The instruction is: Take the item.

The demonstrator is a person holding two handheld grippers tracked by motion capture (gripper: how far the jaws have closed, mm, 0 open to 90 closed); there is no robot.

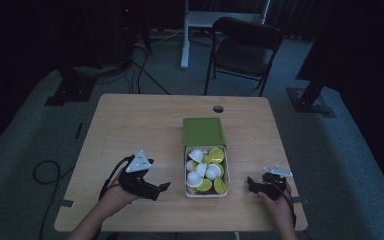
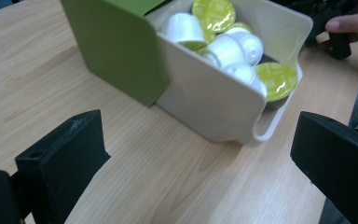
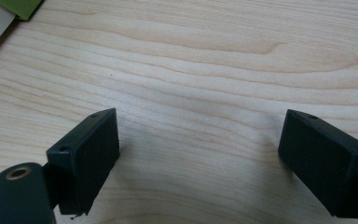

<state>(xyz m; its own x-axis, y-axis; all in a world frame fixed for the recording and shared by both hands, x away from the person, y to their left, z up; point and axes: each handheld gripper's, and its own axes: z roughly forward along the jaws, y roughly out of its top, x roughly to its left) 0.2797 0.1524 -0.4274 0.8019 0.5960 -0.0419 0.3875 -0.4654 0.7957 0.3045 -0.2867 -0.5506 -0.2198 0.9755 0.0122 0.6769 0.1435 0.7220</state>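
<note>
We see the left gripper (image 1: 163, 187) held just left of the white tray (image 1: 206, 194), its jaws spread wide with nothing between them; in the left gripper view the tray's near wall (image 2: 205, 100) lies ahead of the gap, apart from both jaws. The tray sits half pulled out of its green sleeve (image 1: 203, 131) at the table (image 1: 130, 125) centre, filled with white and yellow-green capsules (image 1: 206, 169). The right gripper (image 1: 250, 184) rests right of the tray, jaws also wide, holding nothing; it appears to sit low over bare wood.
</note>
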